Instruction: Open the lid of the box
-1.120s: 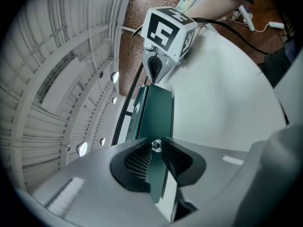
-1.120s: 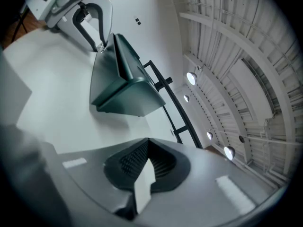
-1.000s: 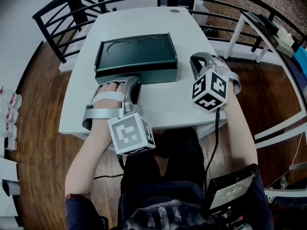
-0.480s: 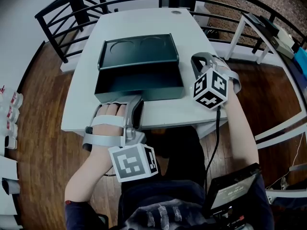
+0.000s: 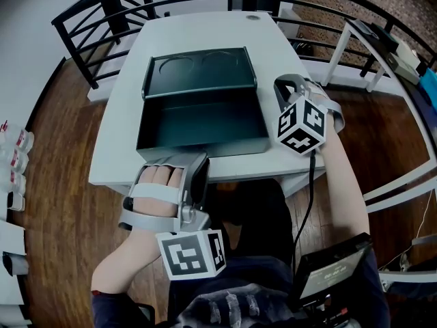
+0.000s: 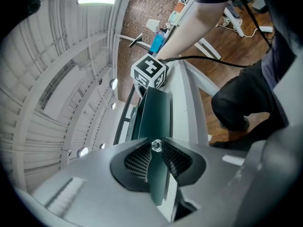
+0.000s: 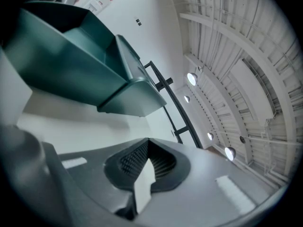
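Observation:
A dark green box (image 5: 198,70) lies on the white table (image 5: 116,135), and its drawer (image 5: 201,125) is slid out toward me, open and empty. My left gripper (image 5: 199,164) is at the middle of the drawer's front, shut on a small clear knob (image 6: 155,146) that sticks out of the green front panel (image 6: 158,112). My right gripper (image 5: 281,91) rests on the table just right of the box, not touching it. In the right gripper view the right gripper (image 7: 147,148) is shut on nothing, with the box (image 7: 71,56) ahead to the left.
A black metal railing (image 5: 95,19) runs round the table's far side. White frames (image 5: 355,53) stand on the wooden floor to the right. The table's near edge is right under my left gripper. A cable (image 5: 304,203) hangs from my right gripper.
My left gripper has moved back toward me with the knob in it, and the drawer has slid out of the box. The right gripper has stayed put.

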`<control>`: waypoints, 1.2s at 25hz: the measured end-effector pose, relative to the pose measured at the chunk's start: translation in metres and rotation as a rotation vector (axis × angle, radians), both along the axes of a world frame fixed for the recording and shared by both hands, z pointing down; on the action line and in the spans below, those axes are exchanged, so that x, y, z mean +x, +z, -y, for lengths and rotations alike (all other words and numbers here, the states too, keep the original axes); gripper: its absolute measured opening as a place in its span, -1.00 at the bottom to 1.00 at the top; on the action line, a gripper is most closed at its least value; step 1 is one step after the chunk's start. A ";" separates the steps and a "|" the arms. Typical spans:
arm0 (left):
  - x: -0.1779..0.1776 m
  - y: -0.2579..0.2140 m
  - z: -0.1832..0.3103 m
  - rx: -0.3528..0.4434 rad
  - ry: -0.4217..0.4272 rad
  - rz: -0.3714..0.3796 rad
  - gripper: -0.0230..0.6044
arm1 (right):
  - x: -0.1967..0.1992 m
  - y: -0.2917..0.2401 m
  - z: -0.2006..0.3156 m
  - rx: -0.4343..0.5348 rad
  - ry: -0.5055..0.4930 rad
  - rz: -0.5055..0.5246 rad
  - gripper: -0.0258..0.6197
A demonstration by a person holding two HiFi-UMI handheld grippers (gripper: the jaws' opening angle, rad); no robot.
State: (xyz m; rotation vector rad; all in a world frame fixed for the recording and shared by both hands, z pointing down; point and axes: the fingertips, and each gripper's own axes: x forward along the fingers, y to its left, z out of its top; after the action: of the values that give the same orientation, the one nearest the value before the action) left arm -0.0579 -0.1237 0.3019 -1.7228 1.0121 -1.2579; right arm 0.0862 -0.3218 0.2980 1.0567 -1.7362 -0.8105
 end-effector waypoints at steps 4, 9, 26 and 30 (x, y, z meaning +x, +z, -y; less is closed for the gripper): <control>0.000 -0.001 0.001 0.009 -0.004 -0.010 -0.66 | 0.001 0.000 0.001 -0.001 0.000 0.002 -0.91; -0.001 -0.005 -0.003 0.032 -0.002 -0.019 -0.65 | 0.000 0.000 0.001 -0.001 0.000 0.001 -0.91; -0.046 -0.047 0.020 -0.066 -0.020 -0.281 -0.87 | 0.001 -0.001 0.000 0.001 -0.002 0.001 -0.91; -0.078 -0.043 0.031 -0.101 -0.077 -0.335 -0.87 | 0.000 -0.001 0.001 0.002 -0.003 -0.001 -0.91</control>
State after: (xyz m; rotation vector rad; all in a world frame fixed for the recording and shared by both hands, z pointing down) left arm -0.1355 -0.1545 0.2593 -2.0363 1.2346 -1.1047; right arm 0.0858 -0.3230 0.2970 1.0556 -1.7369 -0.8141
